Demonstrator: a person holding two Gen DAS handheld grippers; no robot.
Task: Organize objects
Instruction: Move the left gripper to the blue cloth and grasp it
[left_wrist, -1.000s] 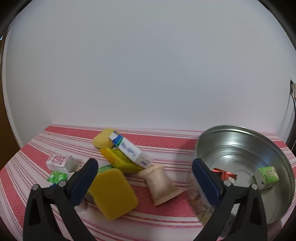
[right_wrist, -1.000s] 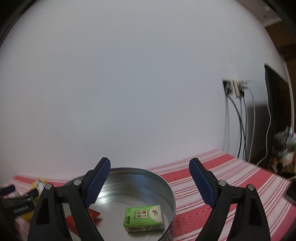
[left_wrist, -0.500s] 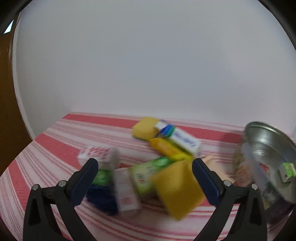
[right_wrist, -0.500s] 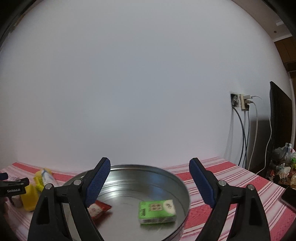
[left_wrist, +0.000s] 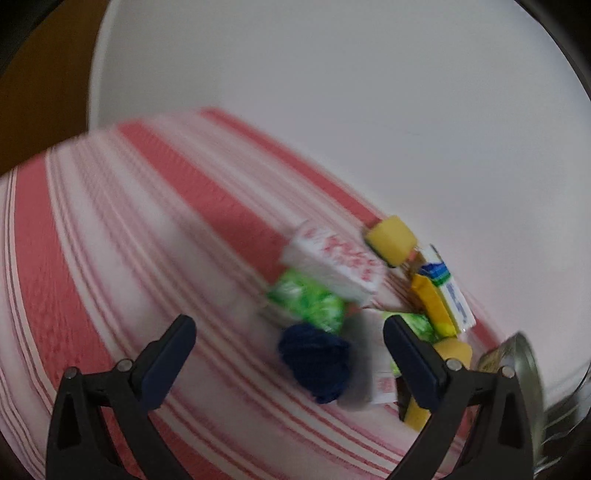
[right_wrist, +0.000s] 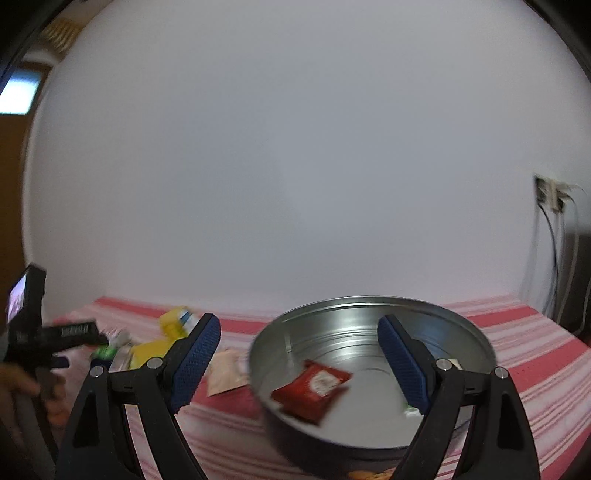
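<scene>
In the left wrist view my left gripper (left_wrist: 290, 347) is open and tilted down over a blurred pile on the red-striped cloth. A dark blue bundle (left_wrist: 314, 360) lies just ahead of its fingers, untouched. Behind it sit a green packet (left_wrist: 306, 302), a white box with red print (left_wrist: 332, 264), a yellow sponge (left_wrist: 391, 240) and a yellow box beside a blue-and-white pack (left_wrist: 448, 295). My right gripper (right_wrist: 297, 347) is open and empty, level in front of the round metal tin (right_wrist: 369, 301), which holds a red packet (right_wrist: 312, 387). A green box (right_wrist: 410, 410) is mostly hidden behind the right finger.
The tin's edge (left_wrist: 524, 365) shows at the right in the left wrist view. The right wrist view has the left gripper (right_wrist: 83, 345) and a hand (right_wrist: 22, 387) at far left, and a beige pouch (right_wrist: 225, 373) beside the tin. White wall behind; socket with cables (right_wrist: 550, 195) at right.
The left gripper has swung left and rolled, so the pile now sits ahead of it and the tin has slid to the edge. The right gripper has turned left, centring the tin.
</scene>
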